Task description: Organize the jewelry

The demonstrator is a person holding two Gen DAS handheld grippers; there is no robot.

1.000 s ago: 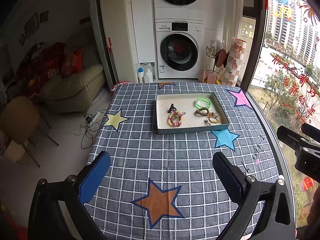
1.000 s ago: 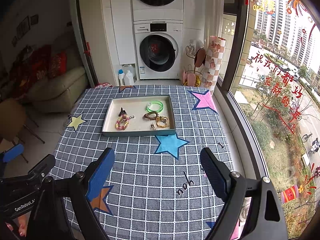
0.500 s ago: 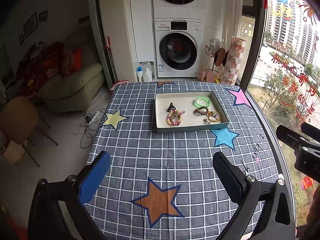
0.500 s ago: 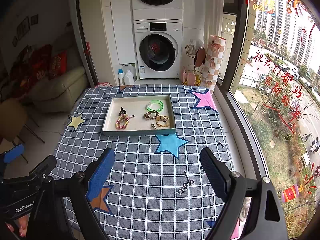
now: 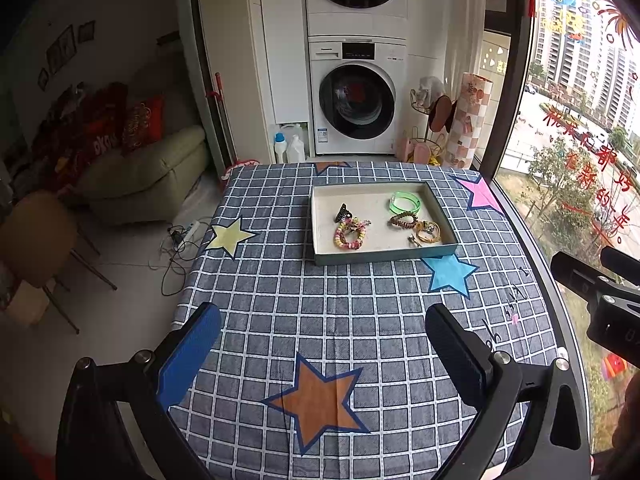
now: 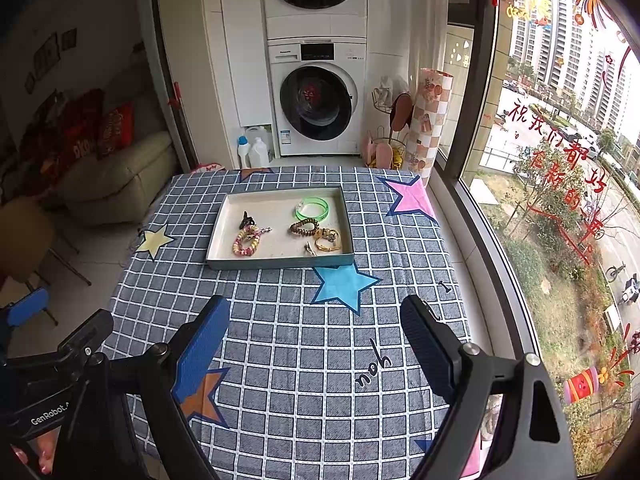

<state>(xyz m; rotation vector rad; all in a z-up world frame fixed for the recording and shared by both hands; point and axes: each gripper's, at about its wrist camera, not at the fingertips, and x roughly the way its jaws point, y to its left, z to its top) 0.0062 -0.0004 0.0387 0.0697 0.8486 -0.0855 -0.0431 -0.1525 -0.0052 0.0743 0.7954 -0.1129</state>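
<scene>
A shallow grey tray (image 5: 320, 224) (image 6: 219, 227) lies on the far half of the checked table. Inside it are a green bangle (image 5: 405, 202) (image 6: 312, 207), a brown coil hair tie (image 5: 403, 220) (image 6: 304, 227), a gold bracelet (image 5: 429, 231) (image 6: 329, 240), a pink-and-yellow bead bracelet (image 5: 350, 235) (image 6: 246, 241), a black claw clip (image 5: 342, 213) (image 6: 247, 220) and a small silver clip (image 5: 414, 241) (image 6: 310, 249). My left gripper (image 5: 322, 334) hangs open over the near cloth, well short of the tray. My right gripper (image 6: 316, 328) is open too, nothing between its fingers.
The blue checked tablecloth (image 5: 280, 304) carries orange, blue, yellow and pink stars. A large window (image 6: 560, 160) runs along the table's right edge. Beyond the far edge stand a stacked washer and dryer (image 5: 356, 104). A sofa (image 5: 152, 172) and a chair (image 5: 36, 240) are at left.
</scene>
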